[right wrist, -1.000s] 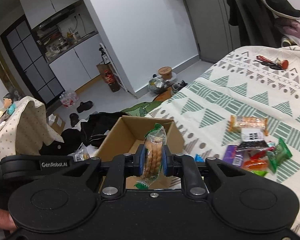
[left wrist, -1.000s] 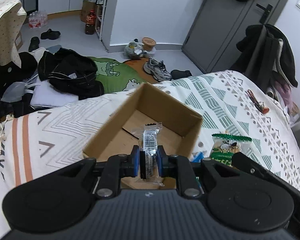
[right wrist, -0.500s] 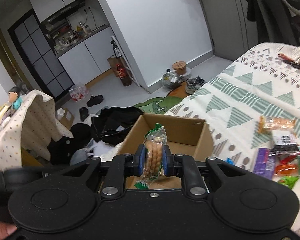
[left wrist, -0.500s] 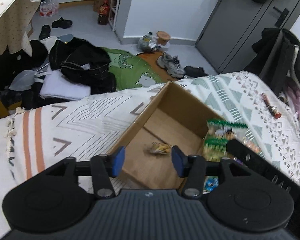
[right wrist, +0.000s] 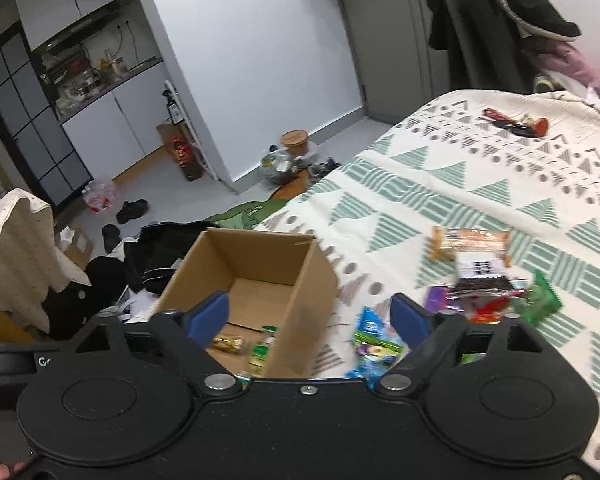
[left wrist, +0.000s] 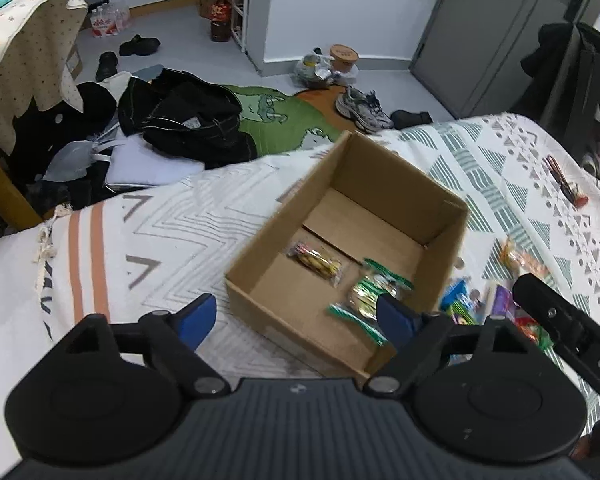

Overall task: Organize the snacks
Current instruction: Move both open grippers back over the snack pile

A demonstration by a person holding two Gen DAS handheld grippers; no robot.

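An open cardboard box [left wrist: 384, 184] [right wrist: 300, 276] sits on the patterned bedspread. Inside lie a clear-wrapped yellow snack [left wrist: 315, 263] [right wrist: 228, 345] and a green-edged biscuit packet [left wrist: 370, 294] [right wrist: 265, 347]. My left gripper [left wrist: 296, 318] hangs open over the box's near corner, nothing between its blue pads. My right gripper [right wrist: 310, 314] is open too, straddling the box's right wall. A heap of loose snacks [right wrist: 488, 292] [left wrist: 500, 300] lies on the bed right of the box, with a blue packet [right wrist: 370, 328] closest to it.
An orange-wrapped snack [right wrist: 470, 240] lies beyond the heap. Red-handled items [right wrist: 516, 124] rest far up the bed. Off the bed's edge are black clothes [left wrist: 188, 120], shoes [left wrist: 362, 108] and a draped chair [left wrist: 24, 52]. A coat rack [right wrist: 496, 20] stands at the right.
Both grippers opened. The left dropped its clear-wrapped snack into the box half a second ago; the right has just let go of the biscuit packet, which now lies in the box.
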